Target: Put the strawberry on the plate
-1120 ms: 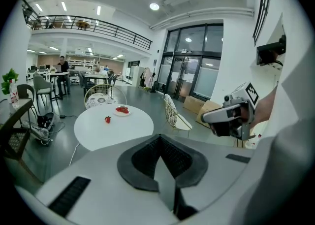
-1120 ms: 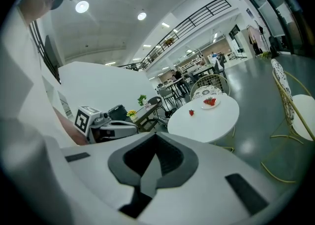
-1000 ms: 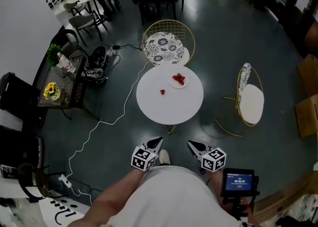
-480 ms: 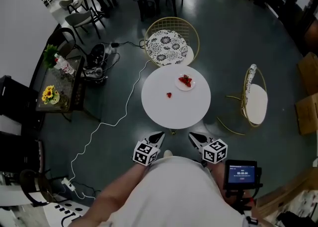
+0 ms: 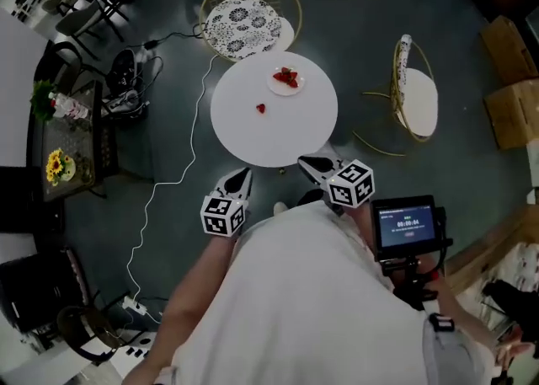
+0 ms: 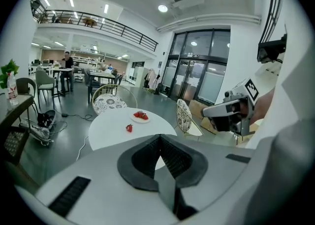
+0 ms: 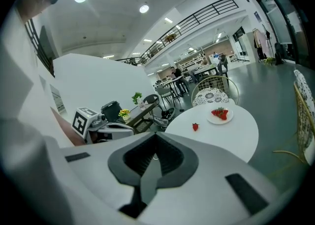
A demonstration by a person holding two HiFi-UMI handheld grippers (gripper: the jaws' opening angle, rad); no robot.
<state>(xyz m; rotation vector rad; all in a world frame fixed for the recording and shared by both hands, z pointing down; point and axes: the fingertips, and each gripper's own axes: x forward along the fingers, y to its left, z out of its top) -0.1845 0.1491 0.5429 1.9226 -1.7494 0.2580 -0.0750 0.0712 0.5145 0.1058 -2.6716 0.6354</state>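
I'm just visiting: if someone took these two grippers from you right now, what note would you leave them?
Left gripper: shut, empty.
Right gripper: shut, empty.
Both are at the near side of the round table, touching nothing.
One strawberry lies loose on the table; the plate beyond it holds other strawberries.
Done: nothing picked up yet.
Left: grasp the loose strawberry, set it on the plate.

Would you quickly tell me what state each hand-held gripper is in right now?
Left hand-held gripper: closed, holding nothing.
Right hand-held gripper: closed, holding nothing.
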